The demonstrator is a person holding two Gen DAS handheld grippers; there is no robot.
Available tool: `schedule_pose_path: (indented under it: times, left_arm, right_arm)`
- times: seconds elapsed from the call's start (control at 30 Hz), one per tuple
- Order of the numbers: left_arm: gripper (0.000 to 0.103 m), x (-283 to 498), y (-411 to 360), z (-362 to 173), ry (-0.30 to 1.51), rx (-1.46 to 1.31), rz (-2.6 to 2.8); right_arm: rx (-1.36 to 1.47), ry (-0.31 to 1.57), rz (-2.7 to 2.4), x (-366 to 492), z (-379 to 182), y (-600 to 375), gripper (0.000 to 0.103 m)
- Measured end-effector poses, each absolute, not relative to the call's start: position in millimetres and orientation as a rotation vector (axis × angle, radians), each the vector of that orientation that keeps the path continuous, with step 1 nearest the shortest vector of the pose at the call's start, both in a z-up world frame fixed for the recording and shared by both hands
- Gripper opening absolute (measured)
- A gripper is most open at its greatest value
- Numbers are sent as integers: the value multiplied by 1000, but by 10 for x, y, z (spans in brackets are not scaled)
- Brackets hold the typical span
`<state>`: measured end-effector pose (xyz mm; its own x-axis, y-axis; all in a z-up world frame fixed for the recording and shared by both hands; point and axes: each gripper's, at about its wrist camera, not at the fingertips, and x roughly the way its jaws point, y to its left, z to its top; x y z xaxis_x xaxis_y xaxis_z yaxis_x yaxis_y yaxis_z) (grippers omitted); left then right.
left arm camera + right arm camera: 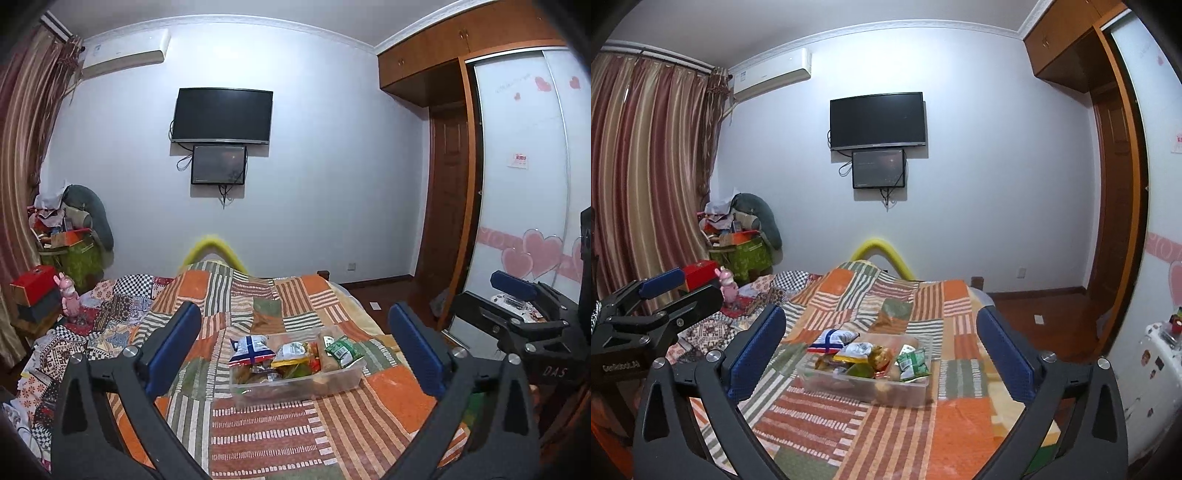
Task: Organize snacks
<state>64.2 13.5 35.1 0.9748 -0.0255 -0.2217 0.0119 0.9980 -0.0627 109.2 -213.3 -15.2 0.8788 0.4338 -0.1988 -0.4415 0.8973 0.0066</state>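
Snacks in clear bin on bed, ahead of both wide-open tongs, untouched.

You are looking at evenly lit, slightly cool indoor pictures from both wrist views; no lamp shows. The pale blue-white wall is bright, without glare. Soft shadow lies below the black wall-mounted television. Fisheye bending curves the striped red-brown curtain, and dark vignetting fills the corners. The television is sharp, without motion blur.
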Motion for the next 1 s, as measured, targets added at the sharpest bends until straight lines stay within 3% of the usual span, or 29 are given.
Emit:
schedule_pose_path:
  times: [1.0]
  left_arm:
    - [103,606,139,294,236,-65,-30]
  right_arm:
    - [-16,185,439,972,-153,-2230,103]
